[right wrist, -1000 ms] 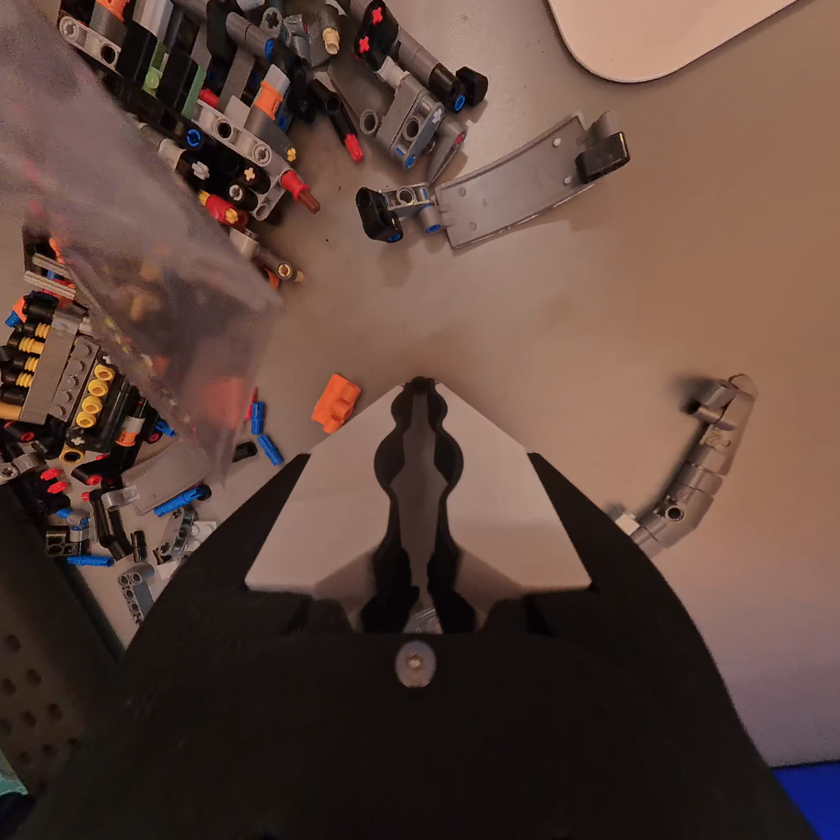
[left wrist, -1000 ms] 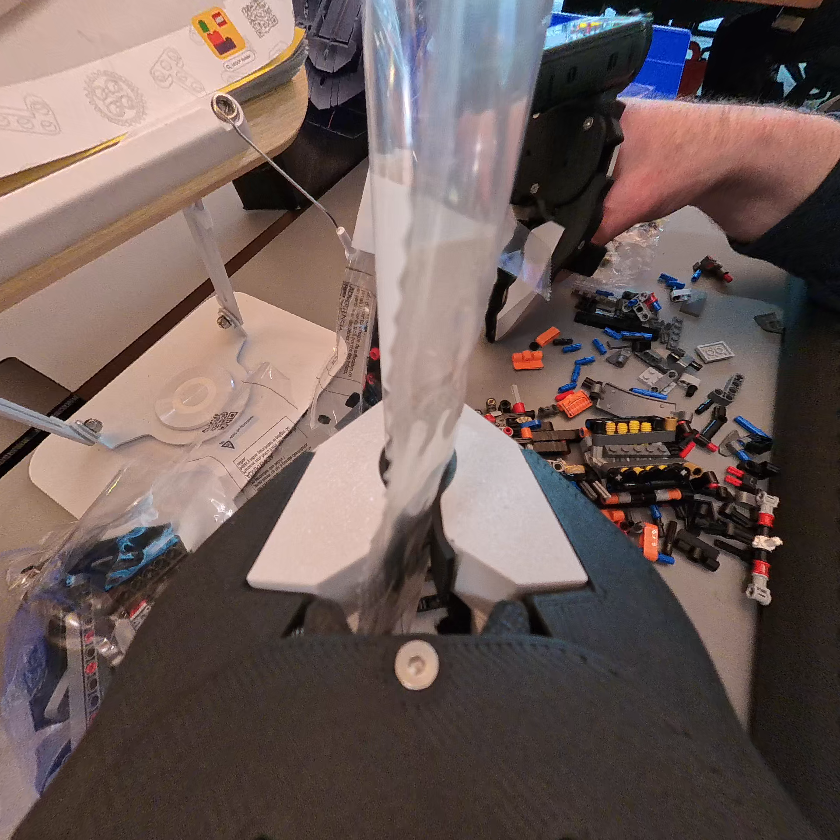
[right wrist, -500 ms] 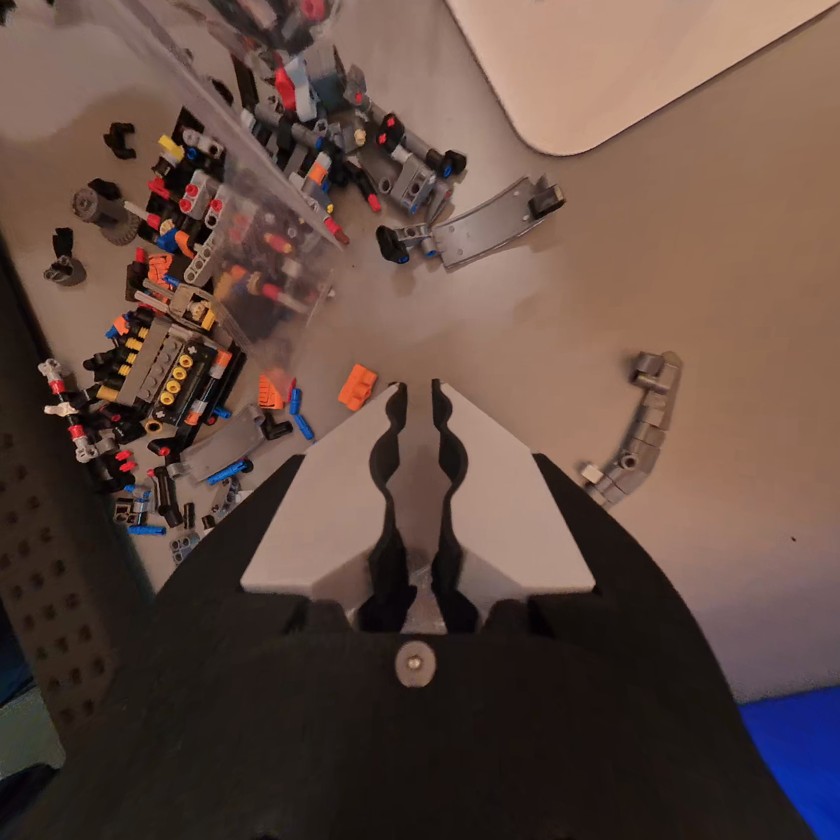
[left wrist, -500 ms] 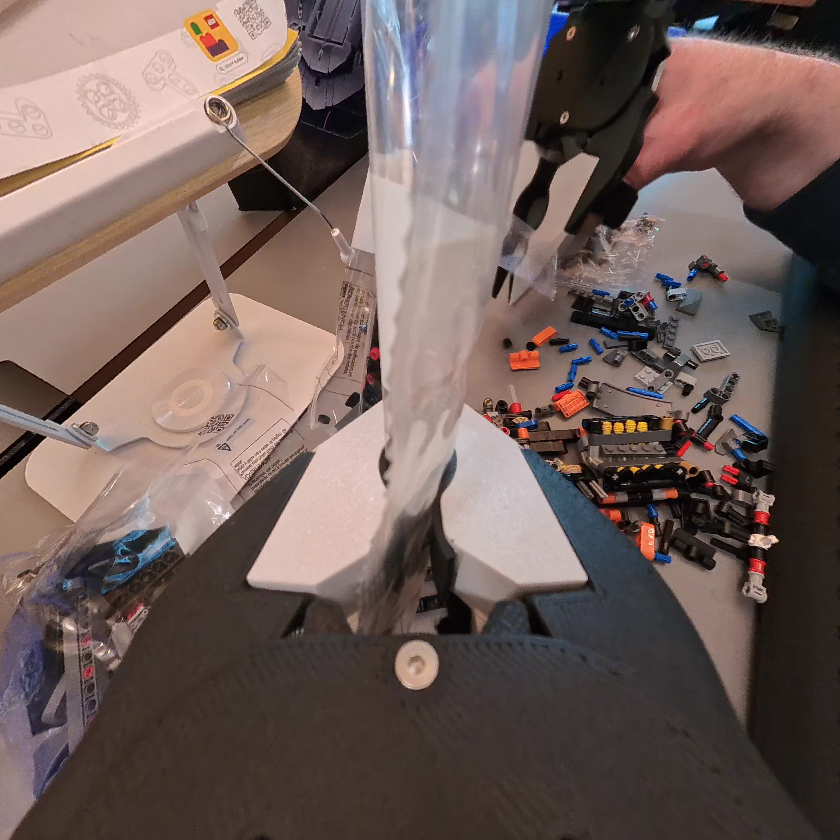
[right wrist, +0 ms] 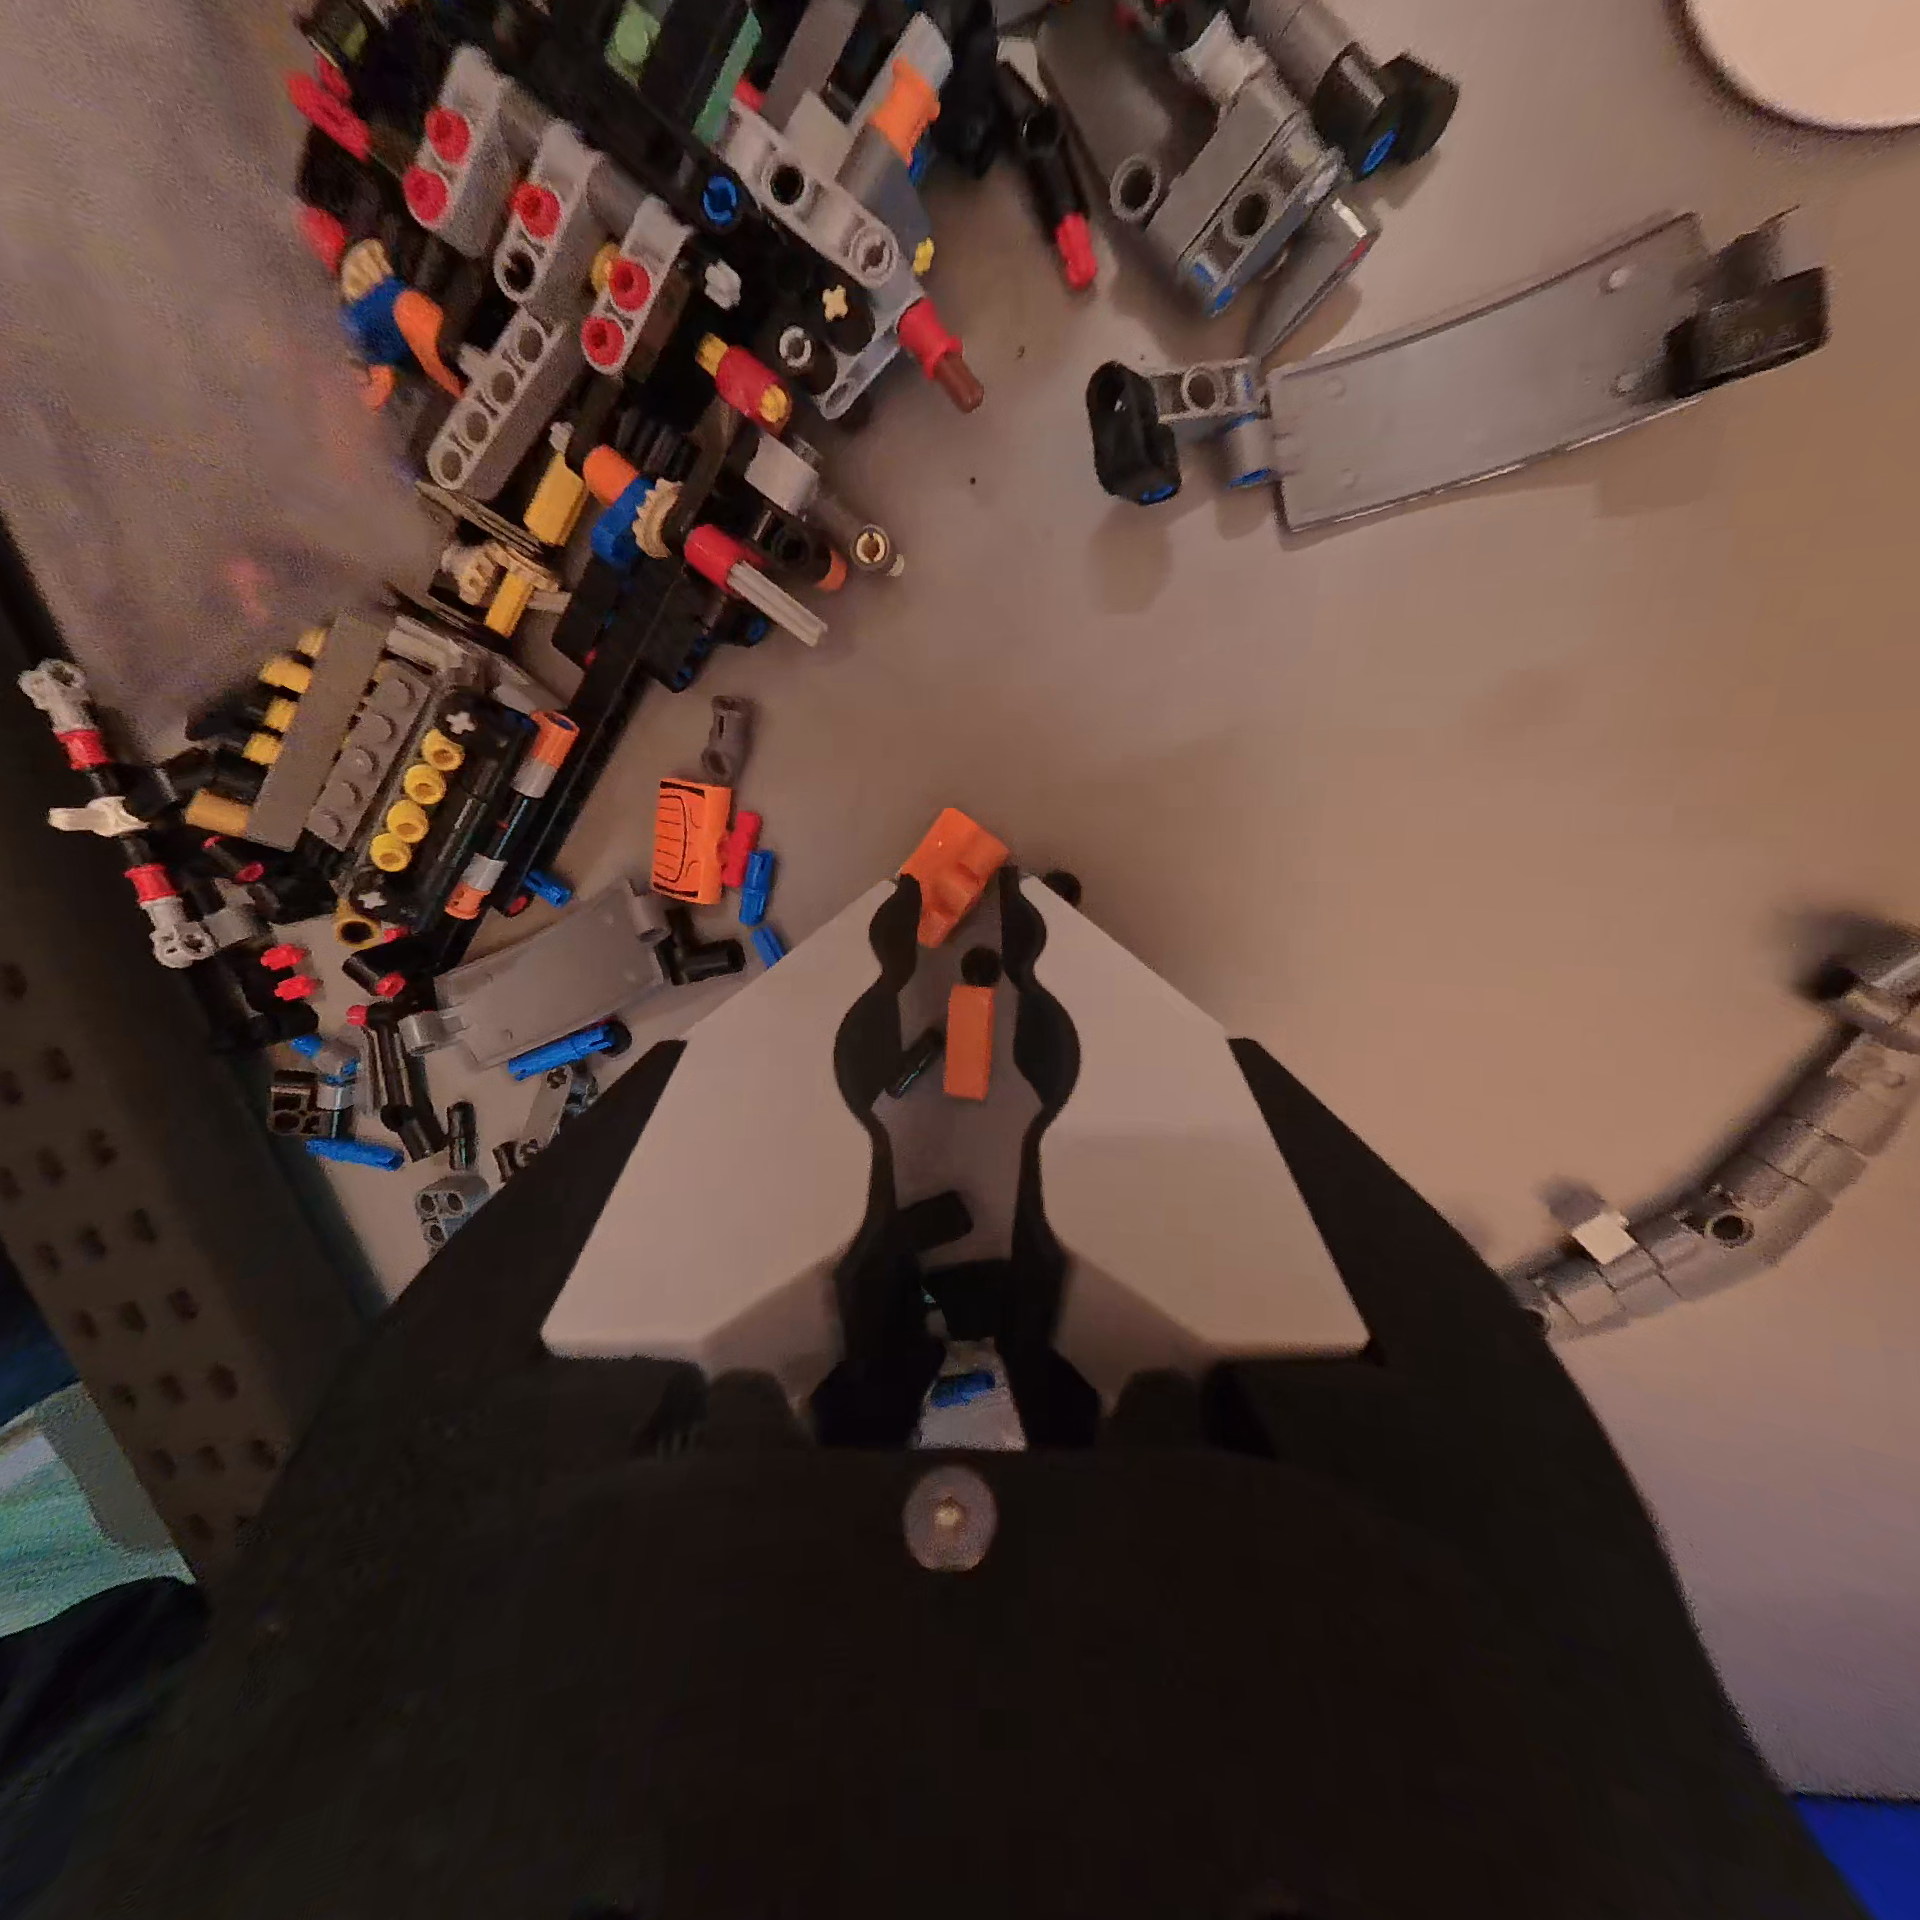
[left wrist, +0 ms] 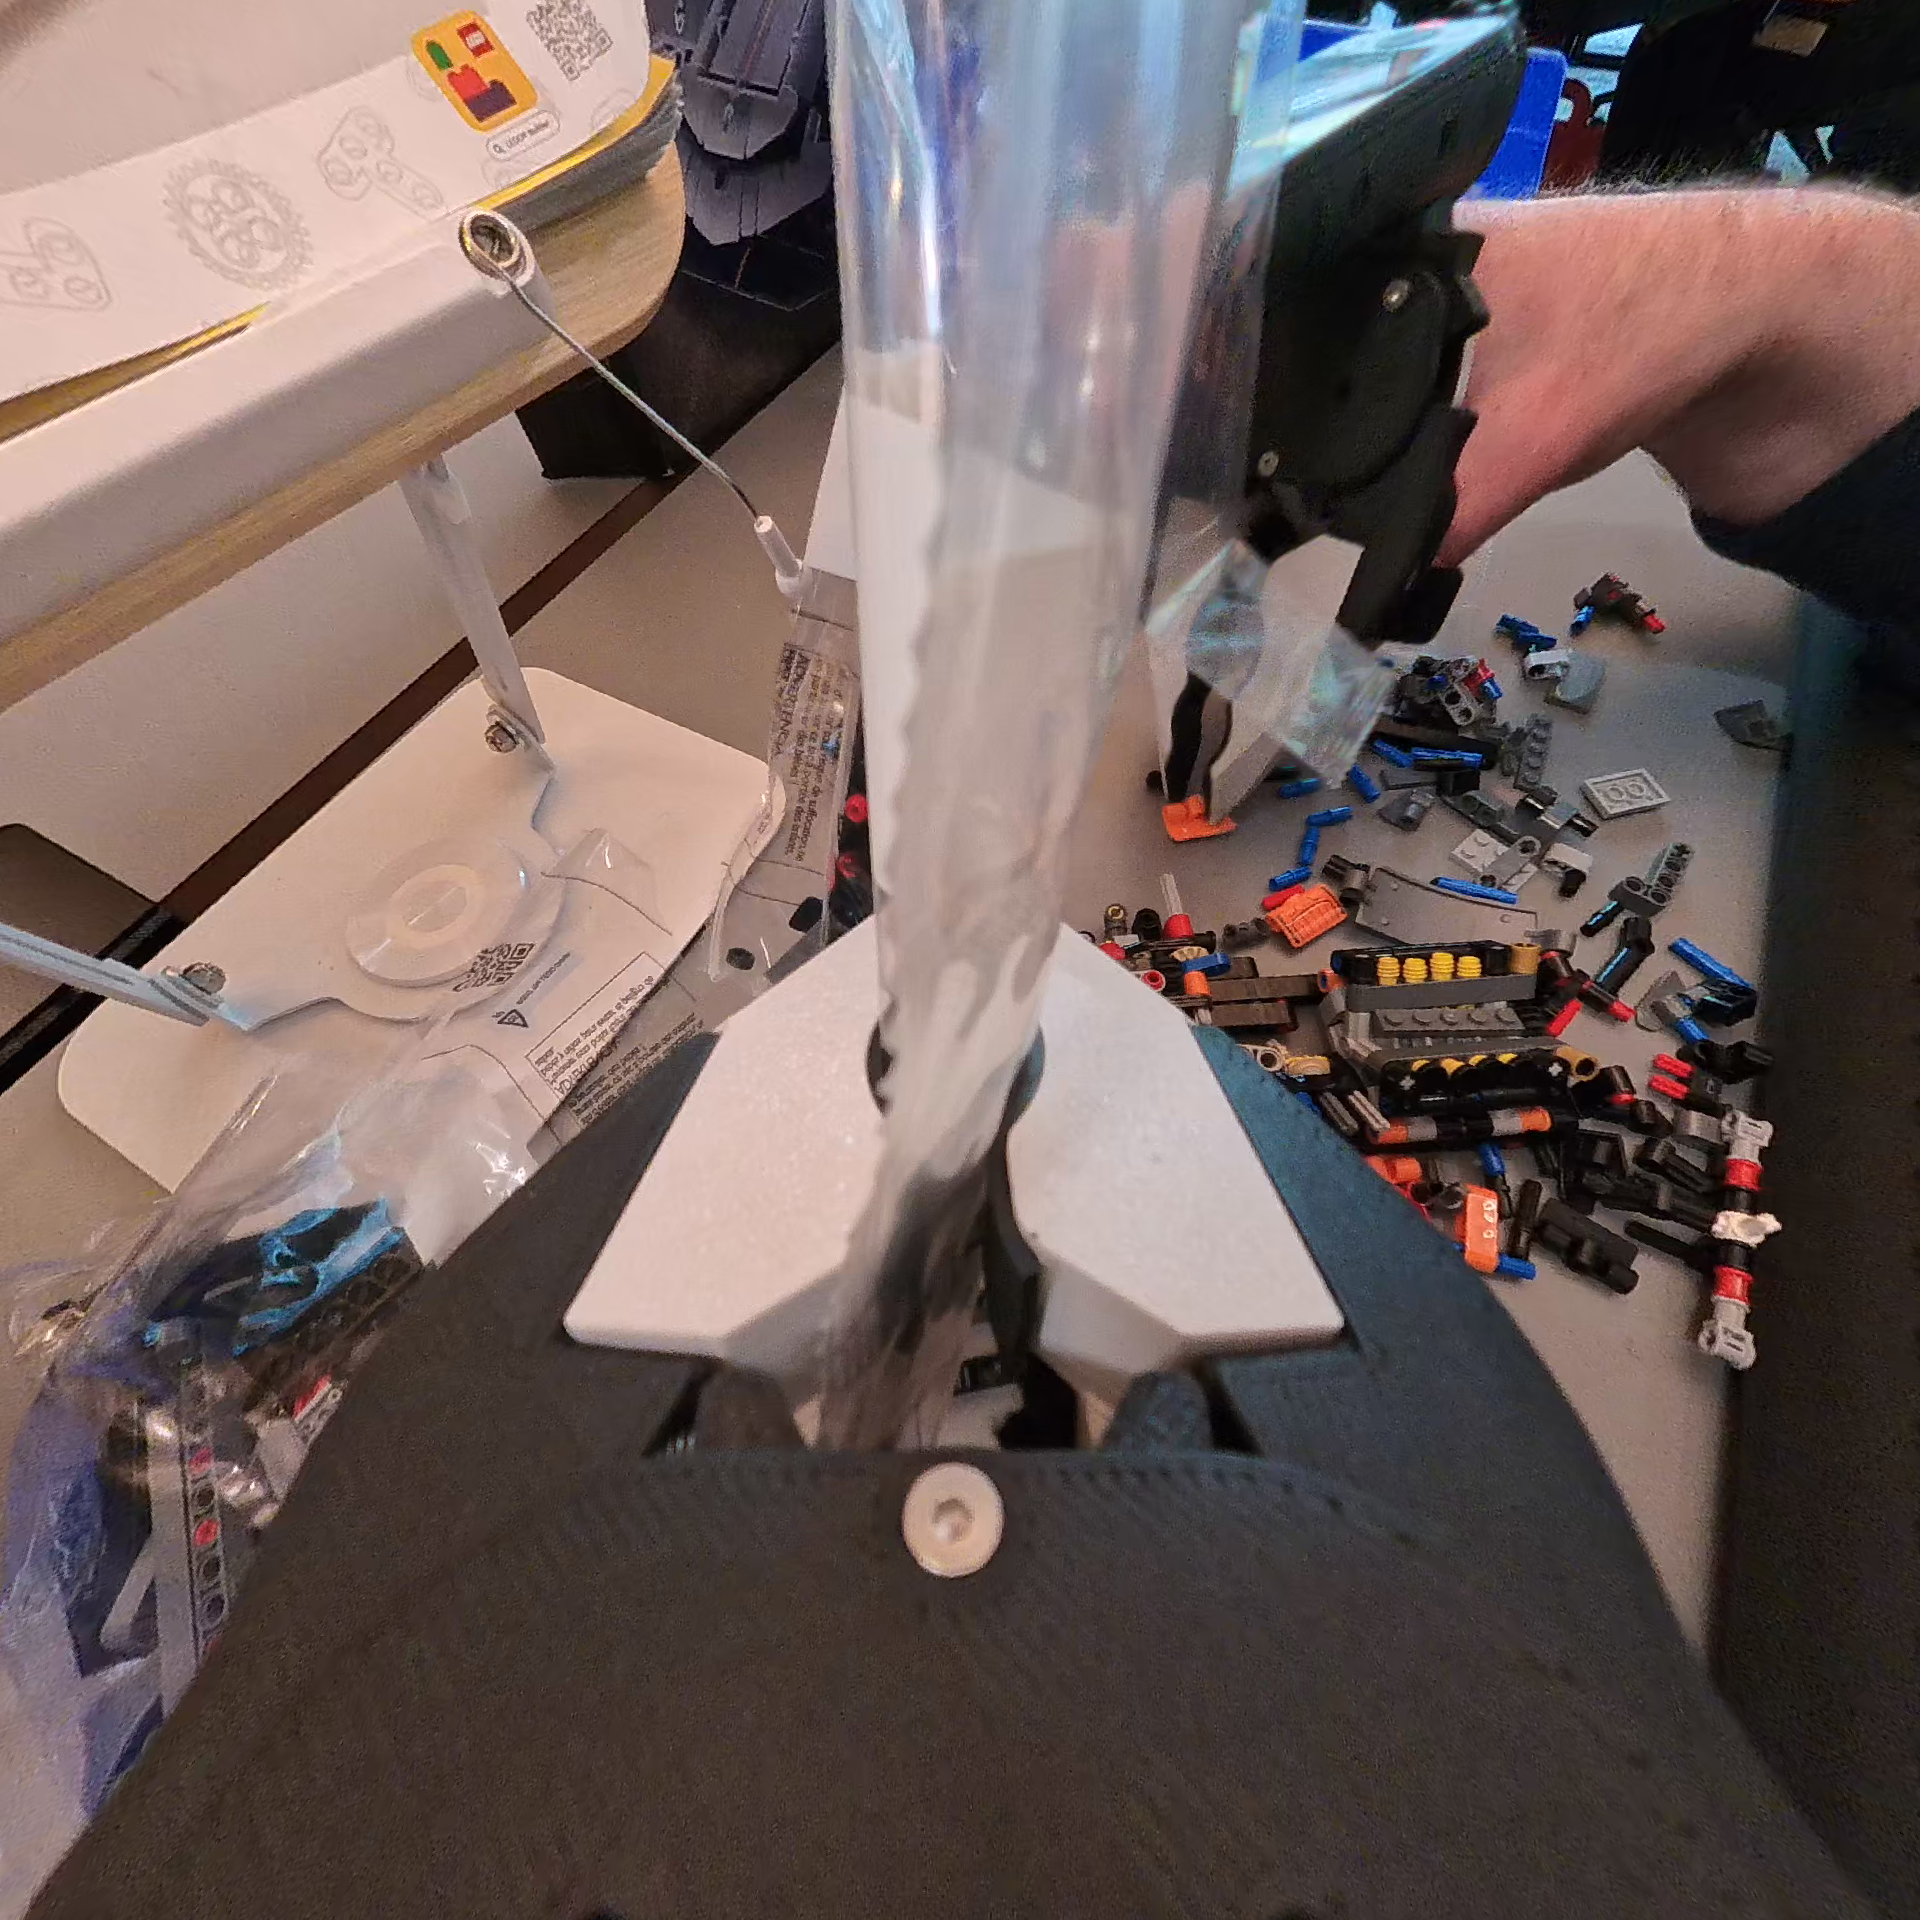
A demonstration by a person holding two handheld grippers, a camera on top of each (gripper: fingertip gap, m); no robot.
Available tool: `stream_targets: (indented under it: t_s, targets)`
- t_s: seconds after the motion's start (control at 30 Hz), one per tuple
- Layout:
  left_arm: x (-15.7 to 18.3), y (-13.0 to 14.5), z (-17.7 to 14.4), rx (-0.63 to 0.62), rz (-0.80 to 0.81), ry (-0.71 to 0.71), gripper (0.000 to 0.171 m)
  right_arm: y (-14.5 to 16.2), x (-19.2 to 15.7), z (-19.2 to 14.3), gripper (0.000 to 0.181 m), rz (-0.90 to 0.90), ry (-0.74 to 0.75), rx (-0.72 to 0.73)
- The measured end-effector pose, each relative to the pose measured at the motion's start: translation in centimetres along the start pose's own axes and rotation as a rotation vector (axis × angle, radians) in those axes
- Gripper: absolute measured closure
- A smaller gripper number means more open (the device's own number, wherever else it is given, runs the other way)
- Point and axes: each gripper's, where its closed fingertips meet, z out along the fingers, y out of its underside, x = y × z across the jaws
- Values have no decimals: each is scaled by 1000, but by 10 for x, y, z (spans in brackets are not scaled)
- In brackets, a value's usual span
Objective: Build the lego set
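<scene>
- At the 12 o'clock tip of the right gripper (right wrist: 957, 891), low over the table (right wrist: 1455, 831), lies an orange brick (right wrist: 951, 868) — the jaws stand a narrow gap apart around its near end and have not yet closed on it.
- A second orange piece (right wrist: 968, 1041) and small black pins lie on the table inside the gap, so a clean pick calls for closing only the tips on the brick, square to its sides, then lifting straight up.
- A skewed pinch would likely flick so small a brick away, or drag the loose bits along.
- The left gripper (left wrist: 951, 1049) is clamped on an empty clear bag (left wrist: 997, 520), which stands upright toward 12 o'clock; the person would do well to keep it high, since its lower corner hangs in front of the right gripper in the left view.
- The loose lego parts (left wrist: 1455, 1018) lie spread at 3 o'clock of the left gripper, with a grey curved panel (right wrist: 1475, 384) at 1 o'clock in the right view.
- The surface is a plain grey table; a white stand (left wrist: 436, 914) carrying the booklet (left wrist: 260, 187) sits at 10 o'clock — an unopened bag of parts (left wrist: 208, 1382) lies at 8 o'clock.
</scene>
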Motion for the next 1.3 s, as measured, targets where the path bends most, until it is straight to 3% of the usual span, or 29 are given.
stream_targets:
  t_s: [0.23,0.4,0.57,0.77,0.93,1.3]
  targets:
    - [0,0,1,-2,1,-1,171,-1,2,2,175,-4,9,-2]
    - [0,0,0,-1,3,-2,171,-8,3,-17,175,5,24,70]
    - [-1,-2,-1,7,-1,-4,171,-15,16,-65,175,48,113,212]
    - [-2,-1,0,8,-13,4,171,-31,32,-154,175,81,285,476]
    - [1,1,6,-5,-9,13,171,-53,8,-203,175,0,298,597]
    - [10,3,12,-32,48,27,171,-107,-43,-213,175,-224,310,652]
